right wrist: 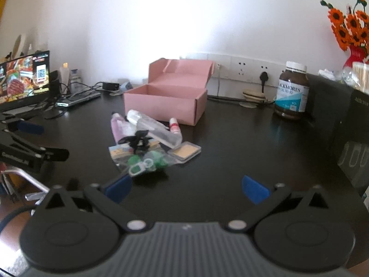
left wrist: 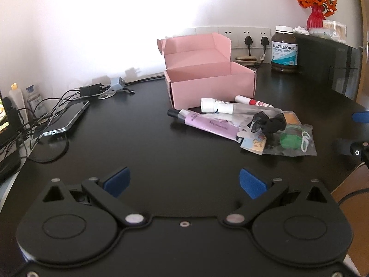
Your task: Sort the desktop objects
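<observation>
Centrally on the black desk (left wrist: 161,152) lies a heap of small things: a lilac tube (left wrist: 203,123), a clear bottle with a white cap (left wrist: 230,108), a black bow (left wrist: 269,121) and a clear bag of green pieces (left wrist: 293,140), just in front of the open pink box (left wrist: 207,83). Both the left gripper (left wrist: 184,182) and the right gripper (right wrist: 186,188) hover over bare desk with jaws spread wide, holding nothing. Behind stand wall sockets (left wrist: 246,37), a brown supplement jar (left wrist: 284,49) and orange flowers in a red vase (left wrist: 316,19). Only the right view shows a lit monitor (right wrist: 24,78); the left view shows a phone (left wrist: 66,121) among cables more clearly.
</observation>
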